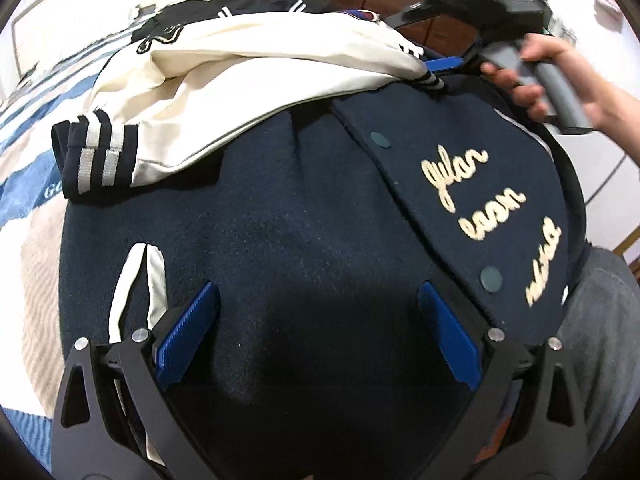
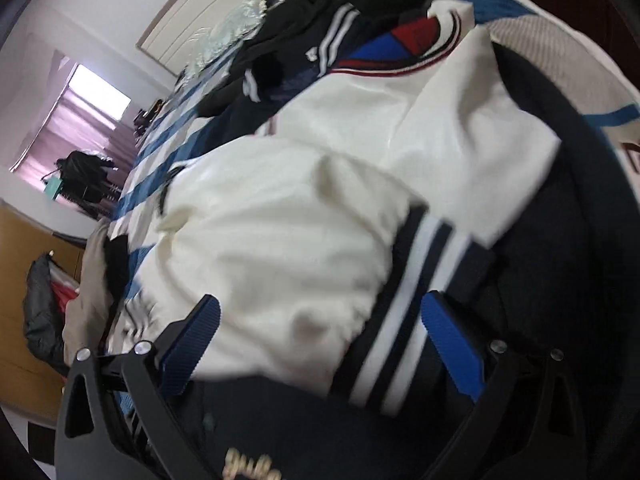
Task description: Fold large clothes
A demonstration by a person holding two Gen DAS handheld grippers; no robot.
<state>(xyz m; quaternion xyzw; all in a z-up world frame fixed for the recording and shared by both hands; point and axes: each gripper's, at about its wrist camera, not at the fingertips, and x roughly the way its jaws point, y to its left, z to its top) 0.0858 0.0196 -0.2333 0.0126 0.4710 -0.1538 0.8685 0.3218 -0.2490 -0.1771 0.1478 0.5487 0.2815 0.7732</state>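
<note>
Navy wool varsity jacket with cream sleeves (image 1: 304, 216), lying front-up on the blue-and-white striped bed cover (image 1: 24, 152) and filling the centre of the left wrist view; both sleeves are folded inward across the chest. The near cream sleeve ends in a navy cuff with grey-white stripes (image 1: 96, 156) at centre left of the frame; the cream script lettering (image 1: 492, 216) runs down the right side beside the round dark snap buttons (image 1: 491, 279). The left claw (image 1: 318, 336) hovers over the lower body of the jacket with its blue-padded fingers (image 1: 188, 336) spread wide and nothing between them. The right claw (image 2: 320, 340), seen in its own wrist view, is likewise spread, with the second striped cuff (image 2: 416, 300) lying between its blue pads; whether the pads touch the cloth cannot be told, as the frame is blurred. In the left view the same tool sits at upper right, gripped by the right hand (image 1: 560, 80). A heap of dark garments (image 2: 320, 32) lies further up the bed. Judged step: sleeves are in, lengthwise body fold not yet made. The next move calls for each claw to close on the hem or a side edge, then lift evenly so the sleeves do not slide out
</note>
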